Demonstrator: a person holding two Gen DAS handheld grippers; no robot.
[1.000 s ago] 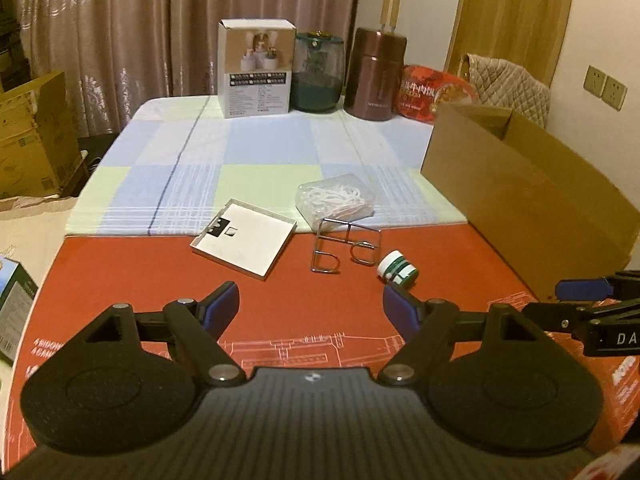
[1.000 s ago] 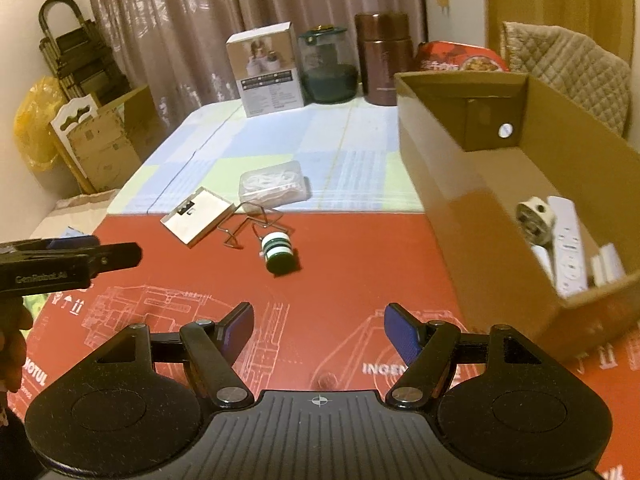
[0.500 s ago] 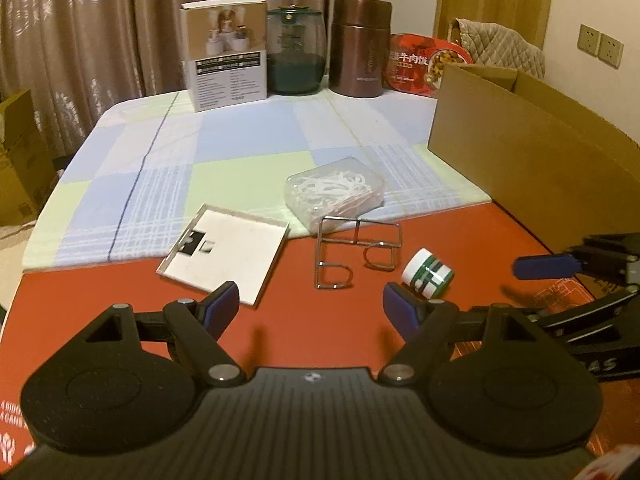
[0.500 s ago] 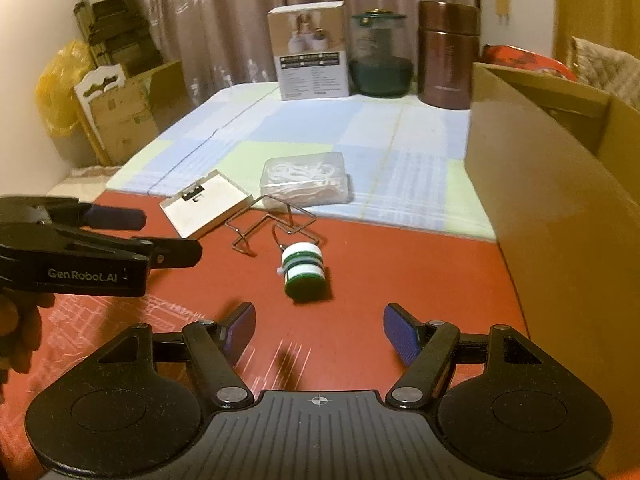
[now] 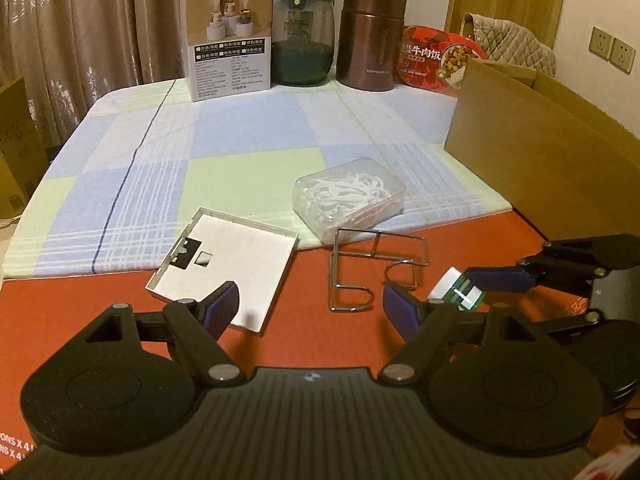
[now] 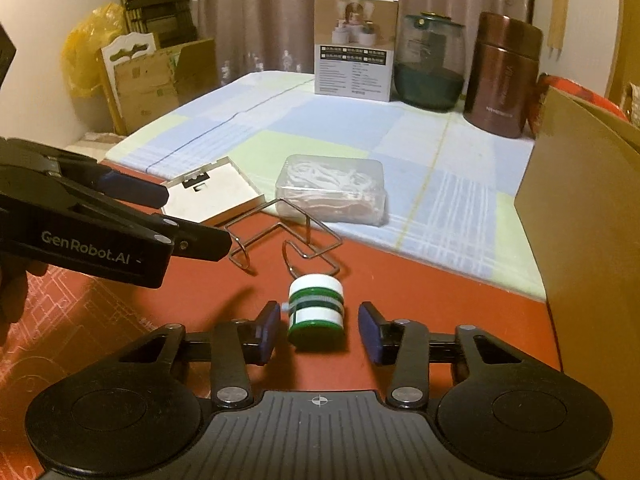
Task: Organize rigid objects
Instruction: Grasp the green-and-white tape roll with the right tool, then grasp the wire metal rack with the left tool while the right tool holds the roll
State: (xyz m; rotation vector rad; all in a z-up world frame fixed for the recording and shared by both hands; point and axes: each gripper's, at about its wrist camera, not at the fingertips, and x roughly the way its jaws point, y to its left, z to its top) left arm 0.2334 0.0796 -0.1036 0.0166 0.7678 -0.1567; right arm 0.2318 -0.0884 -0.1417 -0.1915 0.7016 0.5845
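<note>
A small white-and-green roll (image 6: 316, 308) lies on its side on the red mat (image 6: 420, 312). My right gripper (image 6: 318, 330) has the roll between its jaws, which are closing; a narrow gap still shows on each side of it. In the left wrist view the roll (image 5: 460, 290) sits behind one blue right fingertip (image 5: 496, 280). My left gripper (image 5: 312, 304) is open and holds nothing, low over the near corner of a flat white tray (image 5: 228, 264). A bent wire rack (image 5: 376, 264) lies between the tray and the roll.
A clear plastic box of white pieces (image 5: 348, 196) rests on the checked cloth (image 5: 240, 132). A large open cardboard box (image 5: 540, 152) stands along the right. At the far edge stand a white carton (image 5: 226, 40), a green jar (image 5: 304, 40) and a brown canister (image 5: 374, 40).
Both grippers came forward and lower towards the objects. The right jaws narrowed around the white-and-green roll. The left gripper now hangs over the white tray's corner, still just as wide.
</note>
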